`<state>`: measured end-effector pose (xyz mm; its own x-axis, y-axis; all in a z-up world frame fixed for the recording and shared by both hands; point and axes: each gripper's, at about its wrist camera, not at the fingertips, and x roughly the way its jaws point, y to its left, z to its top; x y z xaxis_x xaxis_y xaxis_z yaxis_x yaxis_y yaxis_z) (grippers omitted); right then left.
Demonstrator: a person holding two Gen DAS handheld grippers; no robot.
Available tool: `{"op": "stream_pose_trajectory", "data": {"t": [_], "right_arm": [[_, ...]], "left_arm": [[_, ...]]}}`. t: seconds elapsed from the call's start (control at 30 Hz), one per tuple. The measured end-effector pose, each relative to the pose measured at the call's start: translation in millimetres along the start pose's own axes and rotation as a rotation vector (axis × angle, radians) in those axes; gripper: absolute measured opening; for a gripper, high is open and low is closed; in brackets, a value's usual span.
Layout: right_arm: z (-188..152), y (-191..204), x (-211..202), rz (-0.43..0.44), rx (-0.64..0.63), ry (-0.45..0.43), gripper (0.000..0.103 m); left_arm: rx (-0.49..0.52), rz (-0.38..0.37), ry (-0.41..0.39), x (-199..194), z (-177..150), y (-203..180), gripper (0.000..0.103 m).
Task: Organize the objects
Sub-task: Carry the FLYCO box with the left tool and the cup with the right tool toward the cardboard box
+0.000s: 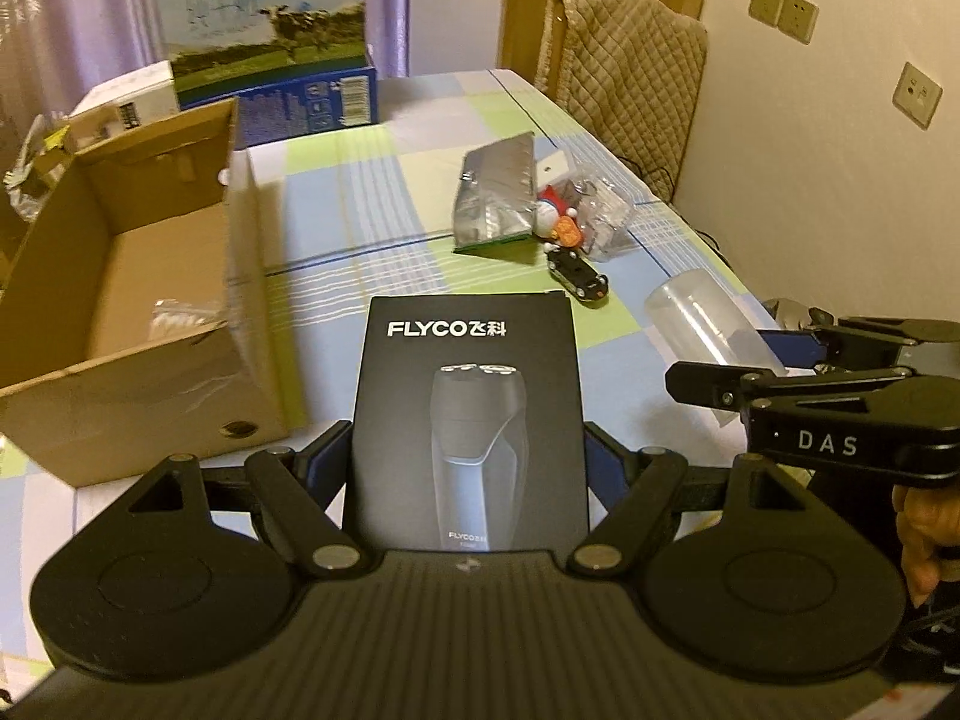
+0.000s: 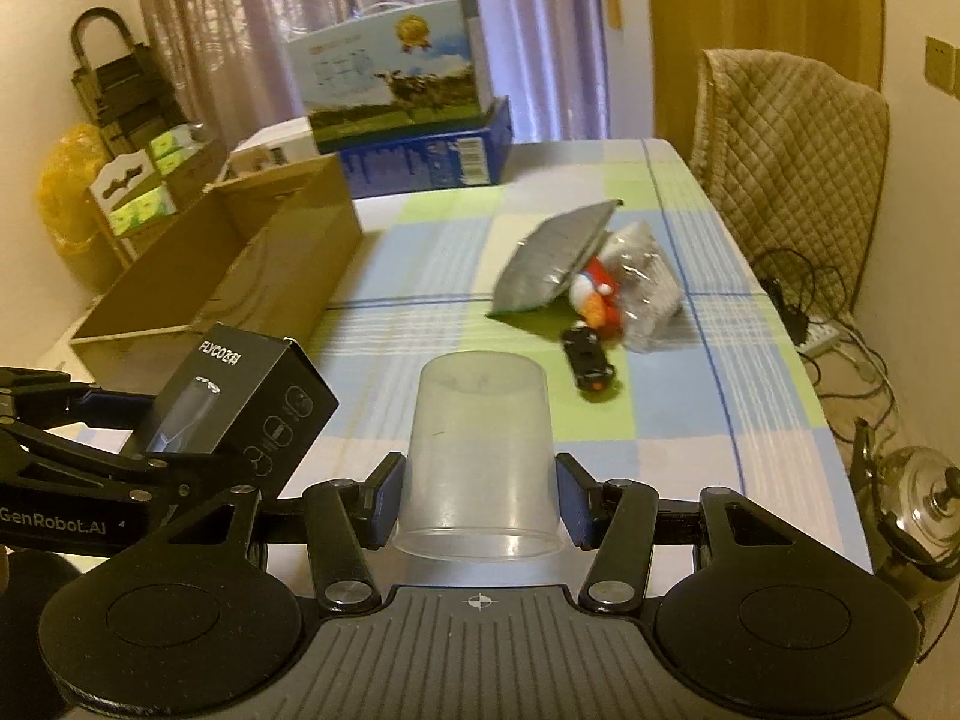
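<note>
My left gripper (image 1: 468,456) is shut on a black FLYCO shaver box (image 1: 471,408), held above the table just right of an open cardboard box (image 1: 120,276). My right gripper (image 2: 480,498) is shut on a clear plastic cup (image 2: 480,450) that lies along the fingers, mouth toward the camera. In the left wrist view the cup (image 1: 702,324) and the right gripper (image 1: 774,354) show at the right edge. In the right wrist view the shaver box (image 2: 240,408) hangs at the left. Farther up the table lie a silver foil pouch (image 1: 498,192), a small red-and-white figurine (image 1: 558,216), a crumpled clear wrapper (image 1: 606,210) and a black toy car (image 1: 579,279).
A checked cloth (image 1: 372,228) covers the table. A blue milk carton box (image 1: 270,30) stands at the far end, with a white box (image 1: 126,96) beside it. A chair with a quilted cover (image 1: 624,78) sits at the far right. A kettle (image 2: 912,498) and cables (image 2: 822,324) are off the right edge.
</note>
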<state>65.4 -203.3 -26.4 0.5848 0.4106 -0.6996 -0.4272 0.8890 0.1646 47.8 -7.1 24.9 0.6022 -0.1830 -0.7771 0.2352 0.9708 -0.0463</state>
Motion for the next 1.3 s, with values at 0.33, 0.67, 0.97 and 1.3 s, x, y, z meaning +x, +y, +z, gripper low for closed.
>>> {"op": "stream_pose_trajectory", "data": {"t": [0.33, 0.67, 0.97, 1.3], "right_arm": [[2, 32, -1, 0.051, -0.047, 0.004, 0.05], [24, 84, 20, 0.142, -0.12, 0.018, 0.05], [75, 145, 54, 0.227, -0.193, -0.008, 0.05], [113, 182, 110, 0.251, -0.2, 0.02, 0.05]], "left_arm": [[-0.042, 0.021, -0.03, -28, -11, 24, 0.075], [-0.086, 0.099, -0.075, -63, -6, 81, 0.075], [-0.11, 0.192, -0.094, -80, 23, 157, 0.075], [-0.108, 0.23, -0.084, -63, 55, 210, 0.075]]}}
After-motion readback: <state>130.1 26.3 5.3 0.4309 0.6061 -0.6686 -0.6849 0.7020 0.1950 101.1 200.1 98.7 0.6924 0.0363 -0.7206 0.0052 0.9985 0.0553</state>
